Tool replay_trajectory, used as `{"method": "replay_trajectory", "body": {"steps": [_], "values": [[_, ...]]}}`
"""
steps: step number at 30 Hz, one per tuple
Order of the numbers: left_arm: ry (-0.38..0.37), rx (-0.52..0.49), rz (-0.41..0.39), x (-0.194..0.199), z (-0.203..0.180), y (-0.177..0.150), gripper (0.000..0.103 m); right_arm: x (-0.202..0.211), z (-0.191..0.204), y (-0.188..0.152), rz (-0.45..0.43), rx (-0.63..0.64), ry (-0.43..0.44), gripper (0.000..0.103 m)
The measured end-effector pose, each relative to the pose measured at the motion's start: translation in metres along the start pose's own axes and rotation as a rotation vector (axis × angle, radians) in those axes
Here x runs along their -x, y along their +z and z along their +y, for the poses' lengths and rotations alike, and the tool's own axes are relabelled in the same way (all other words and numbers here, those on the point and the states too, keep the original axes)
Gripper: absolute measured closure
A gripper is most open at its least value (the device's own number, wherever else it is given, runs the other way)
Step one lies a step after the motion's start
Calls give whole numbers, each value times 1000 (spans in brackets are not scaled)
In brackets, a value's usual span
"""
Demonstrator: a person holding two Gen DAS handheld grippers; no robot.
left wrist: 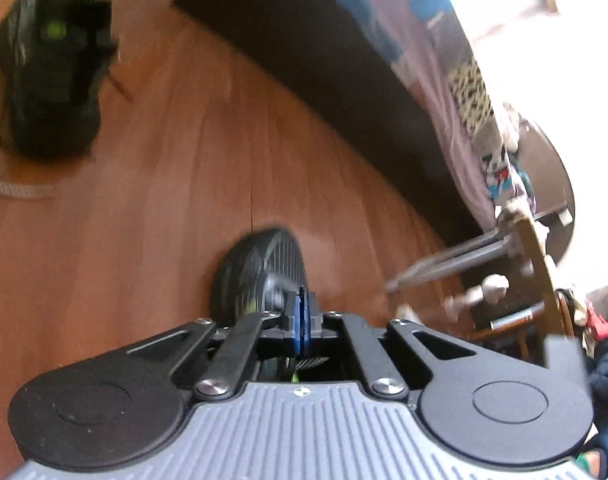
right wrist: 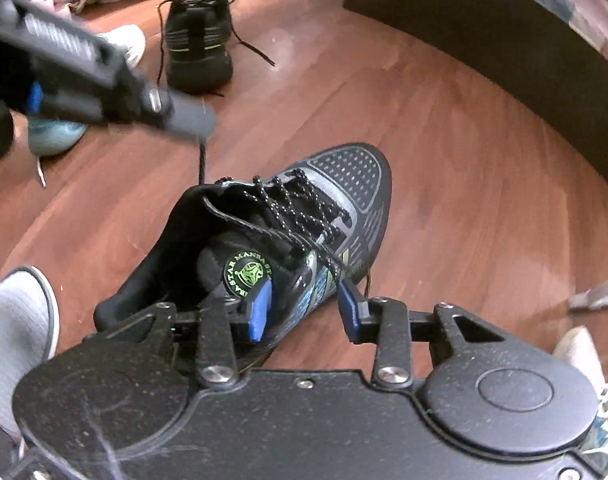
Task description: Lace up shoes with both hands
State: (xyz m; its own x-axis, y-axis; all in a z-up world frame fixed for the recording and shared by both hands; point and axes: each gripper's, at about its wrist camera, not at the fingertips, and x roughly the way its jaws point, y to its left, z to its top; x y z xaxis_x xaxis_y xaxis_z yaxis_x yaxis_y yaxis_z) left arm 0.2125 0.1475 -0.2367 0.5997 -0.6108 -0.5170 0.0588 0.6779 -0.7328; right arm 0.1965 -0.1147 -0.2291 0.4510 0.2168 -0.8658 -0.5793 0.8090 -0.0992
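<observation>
Right wrist view shows the right gripper (right wrist: 304,308) with blue pads spread wide, straddling the side of the black mesh sneaker with crossed speckled laces (right wrist: 304,216) just ahead on the wooden floor (right wrist: 443,160); the left gripper (right wrist: 184,116), up and to its left, pinches one black lace end (right wrist: 201,160), drawn taut from the collar; in its own view the left gripper (left wrist: 302,312) has its pads pressed together. To do this well, I judge, keep that tension and bring the wide pads onto the loose strand beside them. Count: two black sneakers, the second (right wrist: 198,40) far ahead, laces untied; two grippers.
</observation>
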Motion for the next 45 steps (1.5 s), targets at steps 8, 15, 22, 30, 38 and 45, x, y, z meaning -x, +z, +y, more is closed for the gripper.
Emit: {"method": "replay_trajectory", "body": {"steps": [8, 15, 22, 30, 38, 45], "values": [[58, -126, -267, 77, -17, 75, 103, -4, -4, 2, 16, -49, 17, 68], [107, -180, -393, 121, -27, 101, 103, -5, -6, 4, 16, -55, 23, 68], [94, -196, -380, 124, -32, 95, 103, -4, -11, 3, 17, -71, 35, 67], [-9, -561, 1, 93, -75, 53, 103, -4, -17, 3, 17, -90, 50, 66], [-108, -813, 521, 17, -81, -59, 103, -5, -30, 1, 18, -102, 56, 66], [-84, -803, 755, -26, -52, -126, 98, -5, -35, 0, 17, -115, 90, 66]]}}
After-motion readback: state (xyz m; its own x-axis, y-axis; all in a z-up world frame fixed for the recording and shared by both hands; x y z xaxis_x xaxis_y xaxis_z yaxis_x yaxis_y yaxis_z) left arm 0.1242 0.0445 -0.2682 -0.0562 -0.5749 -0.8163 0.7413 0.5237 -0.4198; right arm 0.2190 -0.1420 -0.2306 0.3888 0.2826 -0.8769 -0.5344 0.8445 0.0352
